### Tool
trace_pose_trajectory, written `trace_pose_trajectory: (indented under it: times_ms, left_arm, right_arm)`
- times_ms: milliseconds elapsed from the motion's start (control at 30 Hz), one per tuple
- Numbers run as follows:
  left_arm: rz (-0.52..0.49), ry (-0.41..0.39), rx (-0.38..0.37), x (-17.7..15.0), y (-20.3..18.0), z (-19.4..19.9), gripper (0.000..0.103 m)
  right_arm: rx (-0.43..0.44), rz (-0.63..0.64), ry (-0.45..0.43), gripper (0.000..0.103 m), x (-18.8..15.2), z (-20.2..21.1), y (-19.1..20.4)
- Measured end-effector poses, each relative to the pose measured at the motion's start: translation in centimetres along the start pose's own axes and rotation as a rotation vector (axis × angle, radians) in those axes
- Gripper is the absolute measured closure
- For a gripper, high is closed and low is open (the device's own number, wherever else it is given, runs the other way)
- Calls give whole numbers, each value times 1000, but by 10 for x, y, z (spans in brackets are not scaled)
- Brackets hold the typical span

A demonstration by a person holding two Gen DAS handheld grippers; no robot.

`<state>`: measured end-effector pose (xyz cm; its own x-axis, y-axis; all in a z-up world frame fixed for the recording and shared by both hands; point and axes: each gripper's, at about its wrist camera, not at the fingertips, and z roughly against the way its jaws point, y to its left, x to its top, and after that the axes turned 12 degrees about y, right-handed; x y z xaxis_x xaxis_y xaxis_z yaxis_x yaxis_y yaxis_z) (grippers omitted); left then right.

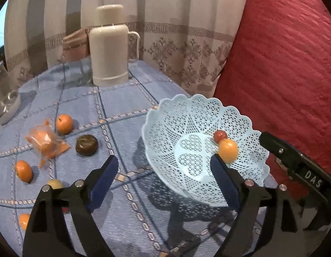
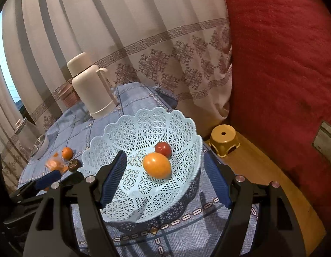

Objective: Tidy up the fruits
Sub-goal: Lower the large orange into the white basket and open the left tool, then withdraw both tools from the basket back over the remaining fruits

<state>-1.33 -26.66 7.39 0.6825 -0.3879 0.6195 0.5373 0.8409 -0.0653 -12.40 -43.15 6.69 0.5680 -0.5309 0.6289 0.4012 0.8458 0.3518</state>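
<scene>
A light blue lattice basket (image 1: pixel 165 115) (image 2: pixel 114 135) stands on the blue tablecloth and holds an orange fruit (image 1: pixel 228 150) (image 2: pixel 157 165) and a small red fruit (image 1: pixel 220 136) (image 2: pixel 163 148). My left gripper (image 1: pixel 164 168) is open and empty, at the basket's left rim. My right gripper (image 2: pixel 164 167) is open and empty above the basket, with the orange fruit between its fingers' line of sight. Loose on the cloth at left lie orange fruits (image 1: pixel 64 123) (image 1: pixel 24 170), a dark brown fruit (image 1: pixel 86 145) (image 2: pixel 74 164) and an orange plastic bag with fruit (image 1: pixel 46 142).
A white thermos (image 1: pixel 109 55) (image 2: pixel 92 92) stands at the table's far side before a curtain. A glass dish (image 1: pixel 6 105) sits at far left. A red quilted surface (image 1: pixel 283 64) rises at right. A yellow stool (image 2: pixel 224 139) stands on the wooden floor beyond the table edge.
</scene>
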Motion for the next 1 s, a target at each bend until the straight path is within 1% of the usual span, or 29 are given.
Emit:
trace_pose_trajectory:
  times_ms: [100,200,333,400,467,533,633,767,1000]
  left_arm:
    - [-6,-6,15,1,4,3,11]
    - [28,-2,19,1,14,7,11]
    - [75,-8,37,0,27,13,11]
    - [86,-15,53,-2,32,16,10]
    - [95,-29,84,-3,38,22,8]
    - [106,-45,118,-5,42,27,5]
    - [126,-66,140,-9,53,38,5]
    - [157,-69,139,-14,70,47,5]
    - [194,-85,165,-29,98,65,5]
  right_arm:
    - [7,-4,-14,27,0,3,0]
    - [14,-1,-40,27,-1,7,1]
    - [27,27,-111,12,-4,15,6]
    - [20,76,-138,12,-7,18,15]
    - [10,116,-152,11,-8,20,23]
    - [7,150,-155,11,-11,21,31]
    - [9,180,-150,11,-15,21,40]
    - [23,187,-131,11,-17,20,48]
    - [31,192,-117,11,-21,19,57]
